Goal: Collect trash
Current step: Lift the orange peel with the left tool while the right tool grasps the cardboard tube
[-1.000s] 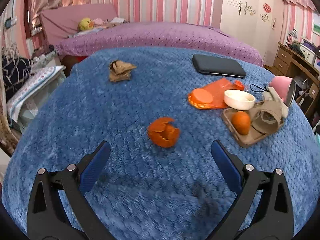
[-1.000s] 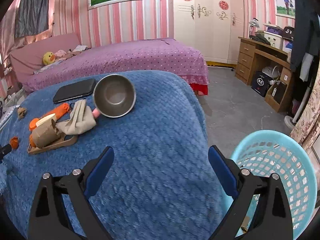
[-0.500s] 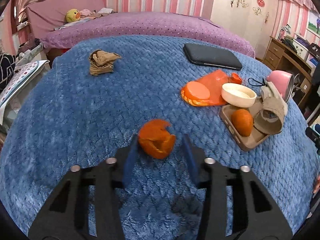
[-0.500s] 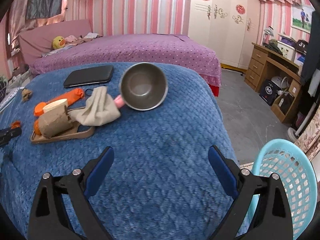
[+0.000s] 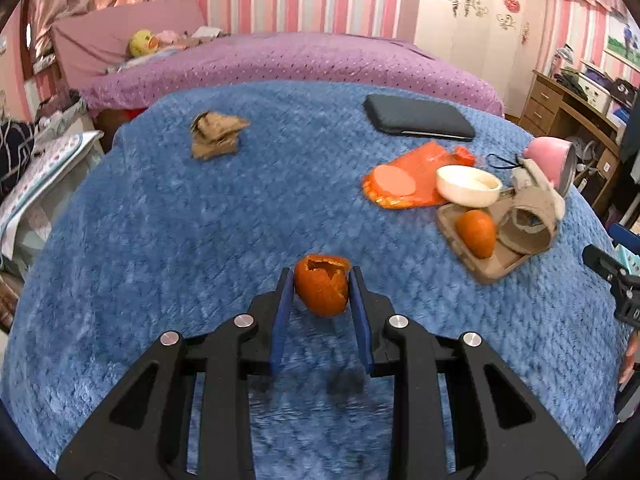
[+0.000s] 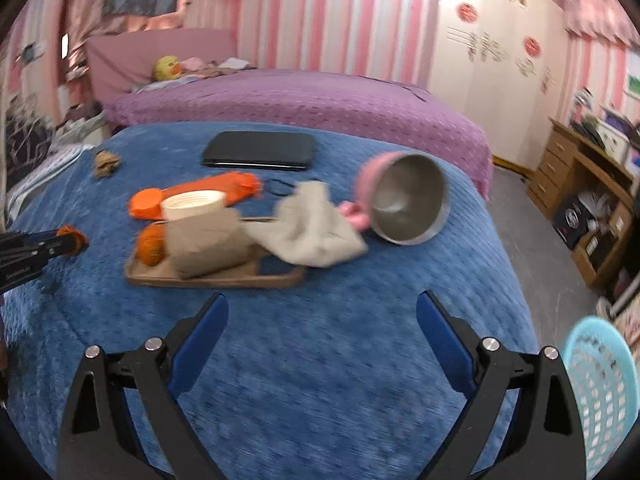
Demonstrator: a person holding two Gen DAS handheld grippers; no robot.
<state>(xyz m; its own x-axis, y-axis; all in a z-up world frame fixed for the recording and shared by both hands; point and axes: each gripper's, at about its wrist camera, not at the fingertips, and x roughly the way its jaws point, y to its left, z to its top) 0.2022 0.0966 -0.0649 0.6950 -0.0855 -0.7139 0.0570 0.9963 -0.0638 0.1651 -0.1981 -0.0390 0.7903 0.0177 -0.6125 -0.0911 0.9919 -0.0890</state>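
The left gripper (image 5: 322, 294) has just closed from wide open onto the hollow orange peel (image 5: 322, 289), its blue pads pressing both sides just above the blue quilted blanket (image 5: 180, 240). Beyond, the shallow brown cardboard tray (image 5: 482, 270) holds a whole orange fruit (image 5: 476, 233) and a brown paper roll (image 5: 526, 226). The right gripper (image 6: 322, 340) stands wide and empty, swung toward the tray since a second ago; the light-blue plastic mesh basket (image 6: 600, 392), now at the frame's edge, shows nothing inside.
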